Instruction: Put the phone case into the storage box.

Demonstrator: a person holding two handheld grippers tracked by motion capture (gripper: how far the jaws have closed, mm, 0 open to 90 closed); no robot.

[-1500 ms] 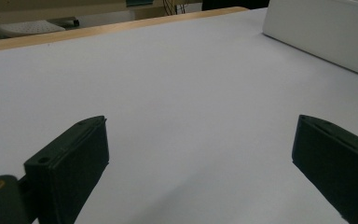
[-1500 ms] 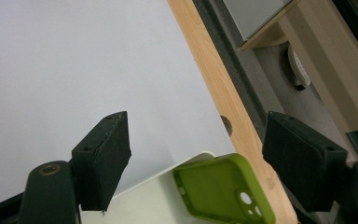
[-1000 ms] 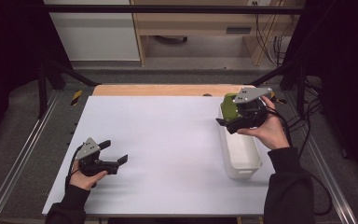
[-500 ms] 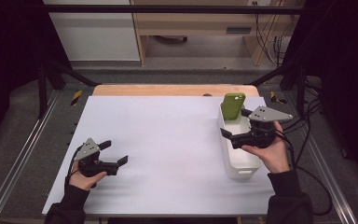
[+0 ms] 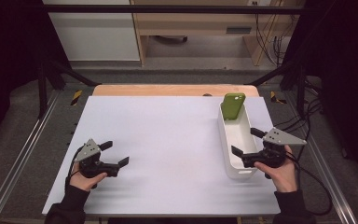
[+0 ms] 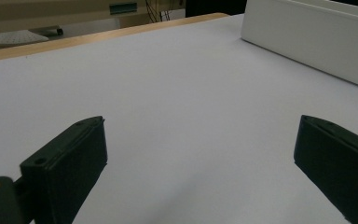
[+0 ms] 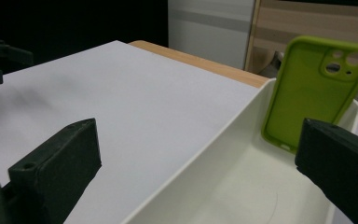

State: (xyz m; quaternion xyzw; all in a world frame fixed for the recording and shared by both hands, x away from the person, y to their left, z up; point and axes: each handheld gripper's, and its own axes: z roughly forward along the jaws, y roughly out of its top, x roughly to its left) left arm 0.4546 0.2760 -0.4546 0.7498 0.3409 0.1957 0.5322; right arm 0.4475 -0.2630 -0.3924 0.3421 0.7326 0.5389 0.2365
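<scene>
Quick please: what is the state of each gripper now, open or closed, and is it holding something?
Left gripper: open, holding nothing, low over the white table.
Right gripper: open, jaws just opened wider, holding nothing; green phone case leans in the white bin.

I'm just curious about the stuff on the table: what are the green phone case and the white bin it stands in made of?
The green phone case looks like soft silicone or rubbery plastic: matte, with rounded edges and moulded camera cut-outs. The white bin seems to be rigid moulded plastic: thin even walls, smooth with a slight sheen. Neither can be told for certain by looks alone.
</scene>
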